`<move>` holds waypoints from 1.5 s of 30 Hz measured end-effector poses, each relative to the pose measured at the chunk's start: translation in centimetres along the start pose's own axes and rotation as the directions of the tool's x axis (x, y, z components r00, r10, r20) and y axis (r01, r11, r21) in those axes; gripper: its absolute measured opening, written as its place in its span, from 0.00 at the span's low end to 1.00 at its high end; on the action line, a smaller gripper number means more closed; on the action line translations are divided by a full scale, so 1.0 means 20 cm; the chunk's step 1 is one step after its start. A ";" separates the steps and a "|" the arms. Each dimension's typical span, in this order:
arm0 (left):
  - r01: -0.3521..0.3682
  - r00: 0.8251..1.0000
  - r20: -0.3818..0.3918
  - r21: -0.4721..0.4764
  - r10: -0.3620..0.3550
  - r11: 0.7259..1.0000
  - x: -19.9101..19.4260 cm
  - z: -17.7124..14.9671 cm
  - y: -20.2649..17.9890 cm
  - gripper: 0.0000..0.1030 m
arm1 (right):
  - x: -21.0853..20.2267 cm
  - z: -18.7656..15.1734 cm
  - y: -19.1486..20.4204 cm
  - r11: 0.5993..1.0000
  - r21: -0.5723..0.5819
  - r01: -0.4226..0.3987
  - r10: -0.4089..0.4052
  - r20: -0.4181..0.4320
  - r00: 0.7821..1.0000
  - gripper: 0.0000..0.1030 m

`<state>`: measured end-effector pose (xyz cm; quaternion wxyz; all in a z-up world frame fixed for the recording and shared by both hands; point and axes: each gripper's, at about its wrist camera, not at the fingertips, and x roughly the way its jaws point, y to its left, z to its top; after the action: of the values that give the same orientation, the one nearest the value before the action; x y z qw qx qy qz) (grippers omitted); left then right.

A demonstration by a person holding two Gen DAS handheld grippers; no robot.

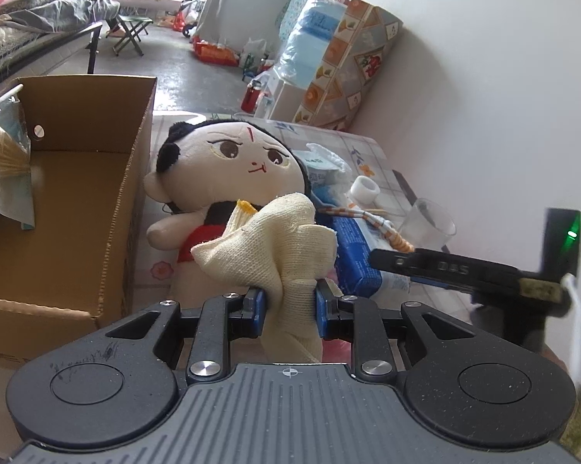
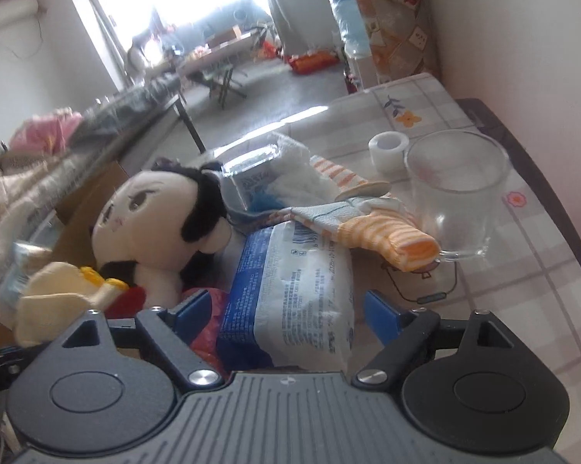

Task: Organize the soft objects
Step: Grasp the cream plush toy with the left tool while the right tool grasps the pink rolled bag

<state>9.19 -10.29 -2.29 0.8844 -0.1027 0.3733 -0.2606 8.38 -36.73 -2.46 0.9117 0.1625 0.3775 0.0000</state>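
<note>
My left gripper (image 1: 289, 303) is shut on a cream knitted sock (image 1: 269, 245) and holds it up in front of a plush doll (image 1: 228, 162) that lies on the table beside an open cardboard box (image 1: 74, 193). The sock (image 2: 54, 290) and doll (image 2: 155, 216) also show at the left of the right wrist view. My right gripper (image 2: 286, 317) is open, its blue pads either side of a blue-and-white tissue pack (image 2: 290, 290) without touching it. An orange striped sock (image 2: 383, 232) lies over the pack's far end.
A glass mug (image 2: 457, 189) and a white tape roll (image 2: 389, 150) stand on the checked tablecloth (image 2: 522, 270) at right. Another wipes pack (image 2: 259, 178) lies behind the doll. The box holds a bagged item (image 1: 4, 170). A white wall (image 1: 503, 96) lies to the right.
</note>
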 end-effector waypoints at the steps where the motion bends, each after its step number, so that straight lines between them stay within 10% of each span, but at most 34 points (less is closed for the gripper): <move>1: -0.001 1.000 0.005 -0.002 0.001 1.000 -0.01 0.00 0.01 0.23 | 0.04 0.01 0.02 1.000 -0.017 0.014 -0.014 -0.016 1.000 0.87; 10: -0.009 0.999 0.032 -0.044 0.011 0.999 -0.05 0.02 0.10 0.23 | 0.22 0.07 0.06 0.993 -0.033 0.114 -0.117 -0.106 0.987 0.87; 14: -0.015 0.999 0.044 -0.055 0.018 0.998 -0.07 0.02 0.14 0.23 | 0.00 0.02 0.10 0.999 -0.029 0.030 -0.030 -0.016 0.999 0.87; 22: -0.010 0.999 0.048 -0.076 0.014 0.997 -0.12 0.01 0.20 0.22 | -0.19 -0.16 0.29 0.988 -0.147 -0.057 0.049 -0.059 0.997 0.62; 31: -0.003 0.999 0.051 -0.082 0.008 0.997 -0.15 0.00 0.20 0.22 | 0.05 -0.25 0.37 0.986 -0.163 -0.022 -0.008 -0.181 0.983 0.39; 41: 0.024 0.999 0.025 -0.081 -0.022 0.996 -0.20 -0.06 0.20 0.22 | -0.19 -0.39 0.29 0.996 -0.061 -0.061 0.044 -0.257 0.965 0.39; 45: 0.021 1.000 0.019 -0.084 -0.020 0.996 -0.20 -0.07 0.21 0.22 | -0.20 -0.37 0.33 0.993 -0.107 -0.056 0.027 -0.256 0.966 0.53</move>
<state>7.40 -4.55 -2.45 0.8800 -0.1460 0.3747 -0.2528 1.16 -28.71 -2.68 0.8634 0.1170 0.4869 0.0613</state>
